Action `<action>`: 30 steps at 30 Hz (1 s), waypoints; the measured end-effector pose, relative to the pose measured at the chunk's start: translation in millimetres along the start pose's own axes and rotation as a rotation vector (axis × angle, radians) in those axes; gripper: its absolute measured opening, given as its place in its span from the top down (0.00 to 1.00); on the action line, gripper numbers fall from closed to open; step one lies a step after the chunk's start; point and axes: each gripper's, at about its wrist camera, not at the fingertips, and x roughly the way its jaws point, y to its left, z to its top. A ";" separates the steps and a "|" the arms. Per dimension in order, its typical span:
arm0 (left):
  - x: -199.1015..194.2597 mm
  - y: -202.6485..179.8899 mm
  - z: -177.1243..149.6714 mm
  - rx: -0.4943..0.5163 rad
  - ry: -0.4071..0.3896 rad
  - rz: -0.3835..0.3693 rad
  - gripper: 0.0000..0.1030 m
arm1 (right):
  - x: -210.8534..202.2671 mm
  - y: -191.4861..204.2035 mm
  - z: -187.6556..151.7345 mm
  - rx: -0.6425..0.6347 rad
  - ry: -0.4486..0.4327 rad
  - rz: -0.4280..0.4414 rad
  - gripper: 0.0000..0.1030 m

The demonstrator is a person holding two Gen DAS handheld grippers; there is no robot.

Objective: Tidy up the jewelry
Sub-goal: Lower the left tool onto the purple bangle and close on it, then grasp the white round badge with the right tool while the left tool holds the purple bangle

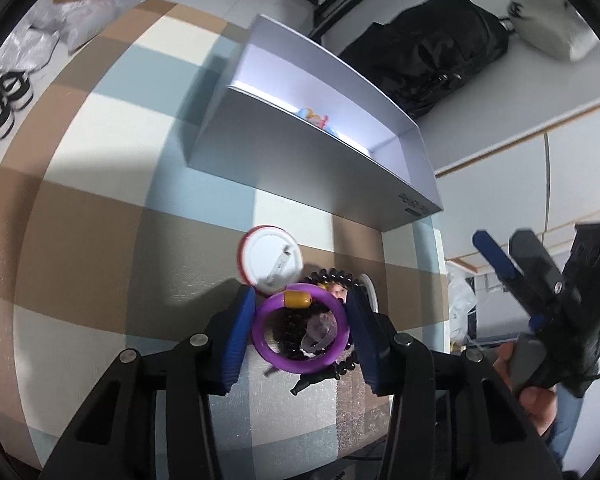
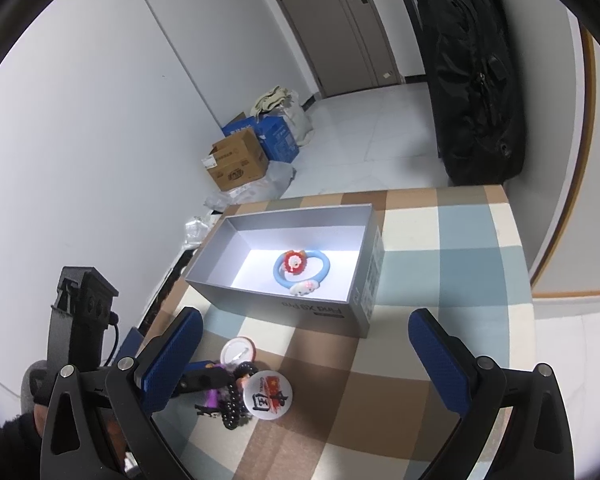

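Jewelry to be sorted lies in a small heap on the checked surface, directly between the jaws of the left gripper point(image 1: 300, 320). Uppermost in the heap is a purple bangle point(image 1: 300, 330) carrying an amber bead point(image 1: 298, 299); beneath and beyond it lie a dark beaded bracelet point(image 1: 332, 276) and a pale translucent charm point(image 1: 320, 330). A white round badge point(image 1: 270, 260), back upward, sits just past the left pad, and a second badge with a red print point(image 2: 269, 396) lies at the far side of the heap.

The left jaws stand narrowly apart, bracketing the bangle; whether the pads already press its rim cannot be told. The right gripper point(image 2: 304, 356) is held with its jaws wide apart and nothing between them, the heap just inside its left pad and the grey box point(image 2: 356, 304) ahead. The box already holds a blue ring with a red charm point(image 2: 302, 268).

The bangle appears rigid, light and smooth, hence liable to slip or pivot; opposite points on its outer rim offer the surest hold. The beaded bracelet looks limp and may snag and be dragged along.
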 end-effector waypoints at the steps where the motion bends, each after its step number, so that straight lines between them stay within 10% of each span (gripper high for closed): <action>1: -1.3 1.6 0.6 -0.010 -0.002 -0.001 0.62 | 0.3 0.0 0.1 0.002 0.003 0.002 0.00; 18: -33.2 2.3 12.0 -0.091 -0.069 -0.138 0.62 | 25.9 6.4 -22.2 -0.020 0.178 0.083 0.01; 30: -35.1 6.4 19.1 -0.109 -0.069 -0.186 0.62 | 54.2 18.0 -39.0 -0.051 0.295 0.122 0.40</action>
